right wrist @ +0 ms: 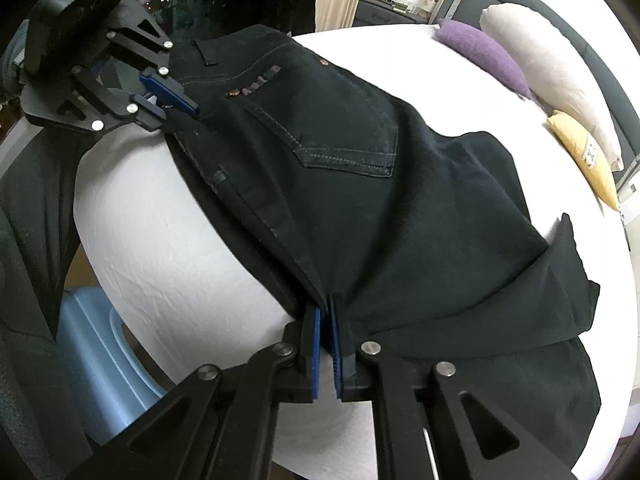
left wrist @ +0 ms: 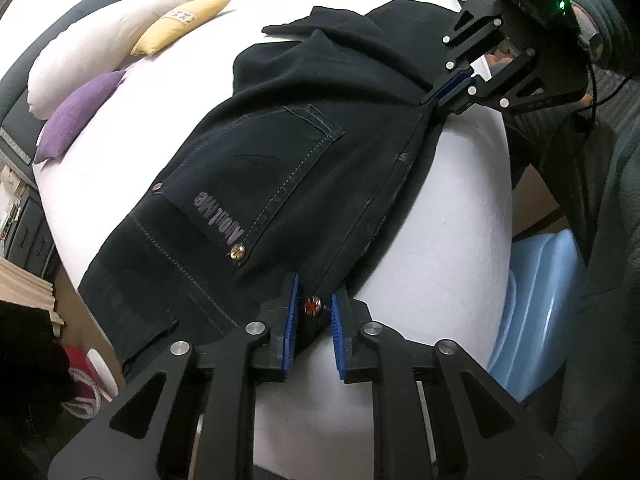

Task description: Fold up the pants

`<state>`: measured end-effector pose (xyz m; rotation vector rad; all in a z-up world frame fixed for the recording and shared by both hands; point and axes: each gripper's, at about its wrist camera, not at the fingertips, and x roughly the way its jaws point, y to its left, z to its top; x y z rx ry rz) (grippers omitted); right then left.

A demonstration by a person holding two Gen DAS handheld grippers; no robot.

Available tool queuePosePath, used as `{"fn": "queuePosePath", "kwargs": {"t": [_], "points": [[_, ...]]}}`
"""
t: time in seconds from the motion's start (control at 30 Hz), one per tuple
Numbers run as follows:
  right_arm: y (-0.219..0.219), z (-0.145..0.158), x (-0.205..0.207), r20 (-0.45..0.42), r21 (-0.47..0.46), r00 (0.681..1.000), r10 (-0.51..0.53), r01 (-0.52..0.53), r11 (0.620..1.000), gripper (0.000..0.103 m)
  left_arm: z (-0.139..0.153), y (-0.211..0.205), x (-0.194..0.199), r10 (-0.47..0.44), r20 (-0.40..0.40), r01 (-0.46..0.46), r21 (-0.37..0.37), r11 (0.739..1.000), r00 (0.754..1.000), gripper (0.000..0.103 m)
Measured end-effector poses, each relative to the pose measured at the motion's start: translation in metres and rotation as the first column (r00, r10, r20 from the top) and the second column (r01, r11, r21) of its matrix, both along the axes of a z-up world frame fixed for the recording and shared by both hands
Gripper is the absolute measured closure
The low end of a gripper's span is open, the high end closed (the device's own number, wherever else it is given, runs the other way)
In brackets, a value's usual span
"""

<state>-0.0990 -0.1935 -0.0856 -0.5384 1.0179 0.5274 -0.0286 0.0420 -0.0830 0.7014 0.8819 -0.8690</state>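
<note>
Black pants lie on a white bed, back pocket up, legs folded over at the far end. My left gripper is shut on the waistband corner by a rivet, near the bed's edge. My right gripper is shut on the pants' near side edge further along. In the right wrist view, the right gripper pinches the seam edge of the pants, and the left gripper holds the waistband at the upper left.
A purple cushion, a white pillow and a yellow cushion lie at the bed's far side. A light blue plastic stool stands beside the bed edge. A dark headboard runs behind the pillows.
</note>
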Motion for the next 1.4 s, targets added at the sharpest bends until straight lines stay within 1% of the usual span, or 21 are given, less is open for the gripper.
{"fn": "queuePosePath", "kwargs": {"t": [0.1, 0.17, 0.33, 0.43, 0.5, 0.53, 0.6, 0.67, 0.73, 0.8, 0.87, 0.9, 0.97, 1.07, 1.17, 1.23, 1.27, 1.3, 1.33, 1.37, 1.4], "points": [[0.002, 0.000, -0.004, 0.015, -0.012, 1.000, 0.007, -0.006, 1.000, 0.094, 0.003, 0.001, -0.001, 0.018, -0.014, -0.017, 0.007, 1.000, 1.000, 0.087], [0.005, 0.000, -0.009, 0.031, -0.032, 0.999, 0.020, -0.019, 0.999, 0.094, 0.009, 0.000, -0.003, 0.024, -0.004, -0.024, 0.005, 1.000, 1.000, 0.087], [0.006, 0.001, -0.015, 0.060, -0.063, 0.997, 0.042, -0.038, 0.997, 0.096, 0.030, -0.001, 0.002, 0.071, 0.002, -0.071, -0.053, 0.996, 0.997, 0.087], [0.005, 0.000, -0.019, 0.072, -0.084, 0.996, 0.048, -0.042, 0.996, 0.097, 0.034, -0.007, 0.002, 0.073, -0.003, -0.073, -0.068, 0.995, 0.997, 0.086], [0.005, -0.005, -0.022, 0.066, -0.100, 0.996, 0.057, -0.051, 0.994, 0.096, 0.029, -0.008, 0.002, 0.059, -0.027, -0.060, -0.040, 0.997, 0.998, 0.086], [0.005, -0.006, -0.022, 0.069, -0.109, 0.995, 0.068, -0.060, 0.992, 0.096, 0.021, -0.006, 0.003, 0.051, -0.067, -0.051, -0.003, 0.999, 0.996, 0.085], [0.009, -0.007, -0.023, 0.073, -0.126, 0.995, 0.074, -0.065, 0.990, 0.094, 0.004, 0.004, 0.005, 0.077, -0.080, -0.072, 0.064, 0.995, 0.994, 0.079], [0.011, -0.006, -0.022, 0.076, -0.122, 0.996, 0.052, -0.043, 0.992, 0.093, -0.006, 0.019, 0.010, 0.133, -0.086, -0.127, 0.068, 0.990, 0.987, 0.079], [0.011, -0.006, -0.023, 0.083, -0.122, 0.995, 0.047, -0.037, 0.992, 0.093, -0.003, 0.030, 0.017, 0.189, -0.086, -0.186, 0.048, 0.981, 0.978, 0.079], [0.010, -0.005, -0.025, 0.090, -0.124, 0.995, 0.044, -0.033, 0.992, 0.093, 0.000, 0.035, 0.019, 0.205, -0.079, -0.202, 0.047, 0.978, 0.976, 0.079], [0.011, -0.001, -0.028, 0.094, -0.123, 0.995, 0.039, -0.028, 0.992, 0.090, 0.004, 0.036, 0.015, 0.188, -0.061, -0.184, 0.074, 0.980, 0.980, 0.079], [0.010, 0.003, -0.028, 0.076, -0.103, 0.996, 0.038, -0.030, 0.994, 0.077, 0.009, 0.037, 0.012, 0.178, -0.050, -0.174, 0.087, 0.981, 0.983, 0.079], [0.006, 0.014, -0.030, 0.057, -0.052, 0.998, 0.036, -0.033, 0.998, 0.057, 0.021, 0.038, 0.007, 0.179, -0.039, -0.175, 0.088, 0.981, 0.983, 0.079], [-0.008, 0.038, -0.029, 0.070, 0.064, 0.997, -0.015, 0.010, 0.998, 0.056, 0.046, 0.041, 0.004, 0.201, -0.035, -0.200, 0.025, 0.979, 0.979, 0.079], [-0.024, 0.055, -0.016, 0.054, 0.206, 0.994, -0.100, 0.087, 0.975, 0.056, 0.069, 0.032, 0.015, 0.239, -0.009, -0.239, -0.031, 0.971, 0.971, 0.079], [-0.031, 0.059, -0.007, 0.035, 0.277, 0.989, -0.141, 0.126, 0.953, 0.056, 0.084, 0.016, 0.026, 0.259, -0.036, -0.262, -0.132, 0.956, 0.965, 0.079], [-0.036, 0.057, 0.000, 0.021, 0.315, 0.986, -0.166, 0.151, 0.937, 0.056, 0.087, 0.000, 0.034, 0.257, -0.075, -0.267, -0.191, 0.945, 0.964, 0.079], [-0.040, 0.054, 0.006, 0.005, 0.337, 0.983, -0.184, 0.172, 0.926, 0.056, 0.086, -0.012, 0.038, 0.247, -0.094, -0.262, -0.211, 0.942, 0.964, 0.079], [-0.044, 0.049, 0.012, -0.016, 0.351, 0.979, -0.201, 0.194, 0.916, 0.056, 0.080, -0.032, 0.044, 0.234, -0.110, -0.253, -0.223, 0.941, 0.966, 0.079], [-0.048, 0.037, 0.019, -0.062, 0.355, 0.971, -0.230, 0.237, 0.904, 0.052, 0.071, -0.050, 0.052, 0.222, -0.133, -0.248, -0.226, 0.942, 0.966, 0.079], [-0.053, 0.022, 0.026, -0.116, 0.332, 0.957, -0.264, 0.288, 0.898, 0.052, 0.059, -0.064, 0.060, 0.218, -0.166, -0.252, -0.223, 0.942, 0.962, 0.079]]}}
